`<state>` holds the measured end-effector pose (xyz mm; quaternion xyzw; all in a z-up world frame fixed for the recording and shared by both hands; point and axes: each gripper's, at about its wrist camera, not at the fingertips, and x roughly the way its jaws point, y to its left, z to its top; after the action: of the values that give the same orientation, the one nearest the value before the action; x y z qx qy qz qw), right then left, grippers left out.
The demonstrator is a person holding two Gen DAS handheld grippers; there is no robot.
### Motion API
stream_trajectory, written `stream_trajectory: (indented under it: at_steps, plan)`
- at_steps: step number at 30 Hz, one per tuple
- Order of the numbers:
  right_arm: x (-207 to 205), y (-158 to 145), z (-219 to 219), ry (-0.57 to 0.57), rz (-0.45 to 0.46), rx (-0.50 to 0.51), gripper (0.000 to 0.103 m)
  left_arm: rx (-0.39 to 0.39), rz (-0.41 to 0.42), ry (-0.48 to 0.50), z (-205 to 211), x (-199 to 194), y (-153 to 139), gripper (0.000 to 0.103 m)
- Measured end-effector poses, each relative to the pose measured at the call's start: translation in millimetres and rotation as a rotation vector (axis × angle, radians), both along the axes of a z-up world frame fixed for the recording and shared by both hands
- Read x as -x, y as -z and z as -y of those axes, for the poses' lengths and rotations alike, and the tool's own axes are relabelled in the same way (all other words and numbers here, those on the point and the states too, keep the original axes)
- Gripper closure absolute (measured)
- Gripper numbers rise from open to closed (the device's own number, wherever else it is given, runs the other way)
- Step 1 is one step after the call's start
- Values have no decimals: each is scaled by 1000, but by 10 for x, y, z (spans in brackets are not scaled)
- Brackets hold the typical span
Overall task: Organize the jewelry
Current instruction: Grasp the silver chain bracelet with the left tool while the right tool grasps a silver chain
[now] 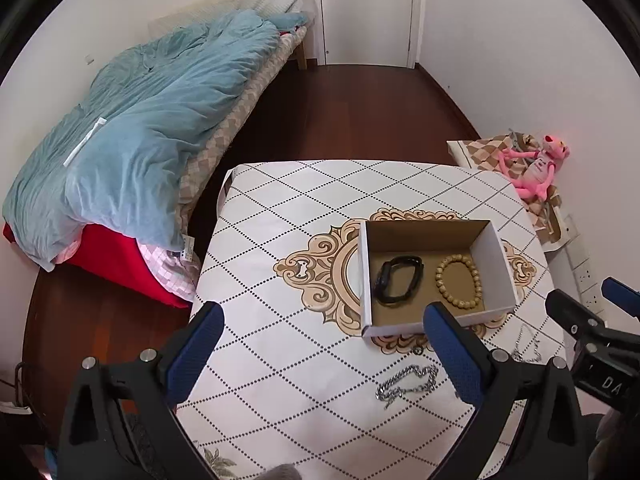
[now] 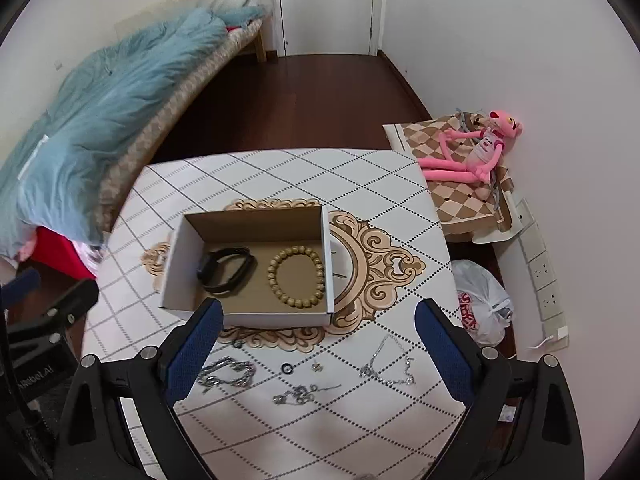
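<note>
An open cardboard box (image 1: 496, 256) (image 2: 180, 252) stands on the patterned table. Inside lie a black wristband (image 1: 398, 280) (image 2: 226, 270) and a wooden bead bracelet (image 1: 460, 282) (image 2: 296, 276). In front of the box lie a chunky silver chain (image 1: 408, 384) (image 2: 226, 372), a thin silver necklace (image 2: 386, 364) (image 1: 526, 344), a small tangled chain (image 2: 298, 394), a black ring (image 2: 287, 369) and a small earring (image 2: 317, 366). My left gripper (image 1: 324, 348) is open and empty above the table's front. My right gripper (image 2: 318, 344) is open and empty above the loose jewelry.
A bed with a blue duvet (image 1: 140, 128) stands left of the table (image 1: 280, 240). A pink plush toy (image 2: 476, 148) lies on a checked cushion at the right. A white plastic bag (image 2: 480, 304) sits on the floor by the wall sockets.
</note>
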<state>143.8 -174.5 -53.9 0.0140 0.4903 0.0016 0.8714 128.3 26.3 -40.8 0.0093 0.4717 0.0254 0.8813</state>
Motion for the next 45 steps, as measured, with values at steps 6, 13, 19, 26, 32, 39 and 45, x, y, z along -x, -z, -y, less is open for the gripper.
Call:
stream_trajectory:
  at_steps: [6,13,19,26,32,39,45]
  plan:
    - [208,44,57,13,-21,-56,5,14,-21,-29,-45,154,70,1]
    - [526,828,116,31,-125,-157,37,-54,-150,-73,-97,309,739,1]
    - [603,1401,-128,-25,-152,-164,57,-112,-229,-83,-145,412,1169,1]
    - [568,1589,-330,-66,-146,-102,73,-106,-259,-89,-219,422,1327,1]
    - [588,1559,-274,-39,-94,-106,92,-77,-264,-64,-146,370,1377,1]
    - [648,1234,68,43,-30,-158,92,157,-300,-18,-31,227,1483,2]
    - [632,1188,257,93,-23,-164,91,152,-306,82,291,60,1587,28]
